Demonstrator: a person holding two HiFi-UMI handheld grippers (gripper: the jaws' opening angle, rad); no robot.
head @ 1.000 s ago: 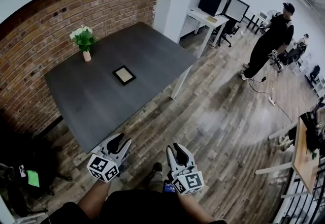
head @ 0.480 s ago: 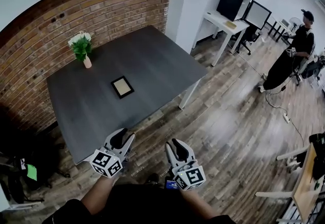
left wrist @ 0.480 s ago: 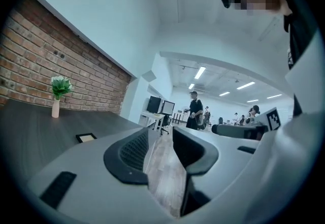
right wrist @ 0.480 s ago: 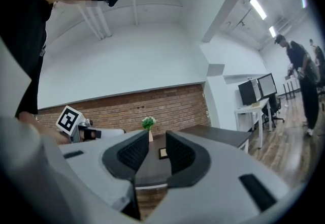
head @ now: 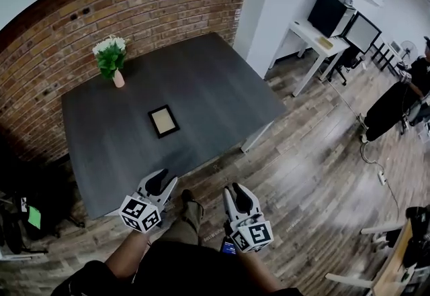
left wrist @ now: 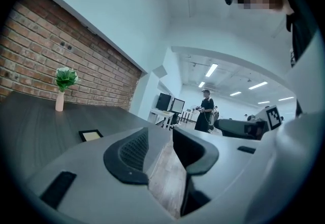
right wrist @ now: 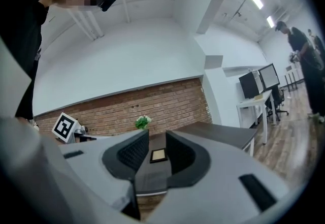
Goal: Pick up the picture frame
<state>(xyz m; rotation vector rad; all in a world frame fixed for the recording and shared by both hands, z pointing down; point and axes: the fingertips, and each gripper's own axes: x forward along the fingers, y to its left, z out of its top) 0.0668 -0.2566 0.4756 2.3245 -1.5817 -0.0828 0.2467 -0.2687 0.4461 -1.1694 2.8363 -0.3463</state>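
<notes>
Brick wall (head: 134, 6) behind a dark table (head: 222, 86); plant (head: 111, 58) at its far left corner, frame (head: 164, 121) flat near the middle, well apart from us. Left gripper (head: 162, 179) jaws apart, empty; right gripper (head: 237, 192) likewise apart, empty, frame lined up far beyond its gap. We judge: approach step. Come in low at the frame's near edge, one jaw under, one over, close gently so it does not skid

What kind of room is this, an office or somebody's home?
Probably an office or shared workspace: a white desk with computer monitors stands at the back, and a large dark table sits by a brick wall.
</notes>
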